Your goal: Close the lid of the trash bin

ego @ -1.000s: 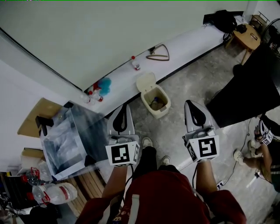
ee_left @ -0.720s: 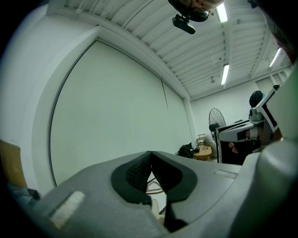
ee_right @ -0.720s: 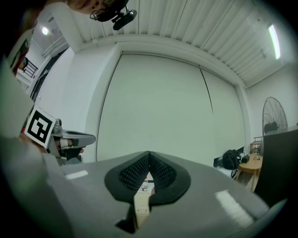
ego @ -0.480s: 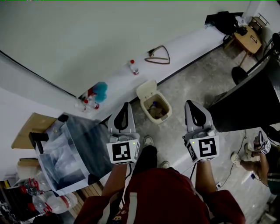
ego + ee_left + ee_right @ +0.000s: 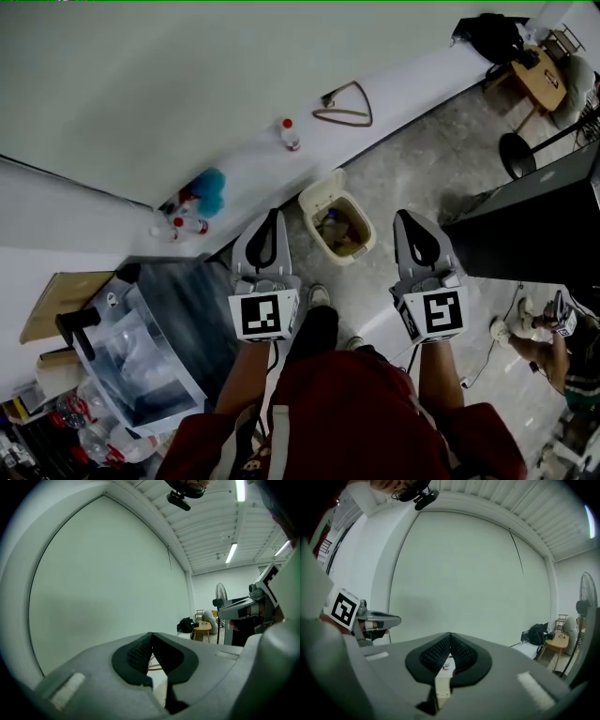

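We're holding the left gripper (image 5: 270, 217) and right gripper (image 5: 409, 219) out side by side, both with fingers pressed together and nothing in them. The trash bin (image 5: 362, 246) sits on the floor (image 5: 422, 169) between them, lid (image 5: 319, 190) flipped up, trash showing inside.

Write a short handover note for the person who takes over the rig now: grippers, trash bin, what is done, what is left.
Left hand-held gripper: shut, empty, in the air.
Right hand-held gripper: shut, empty, in the air.
Trash bin: on the floor by the white ledge, ahead, between both grippers.
Lid: open, tilted back toward the ledge.
Done: nothing on the lid.
Left: reach the lid, push it down shut.
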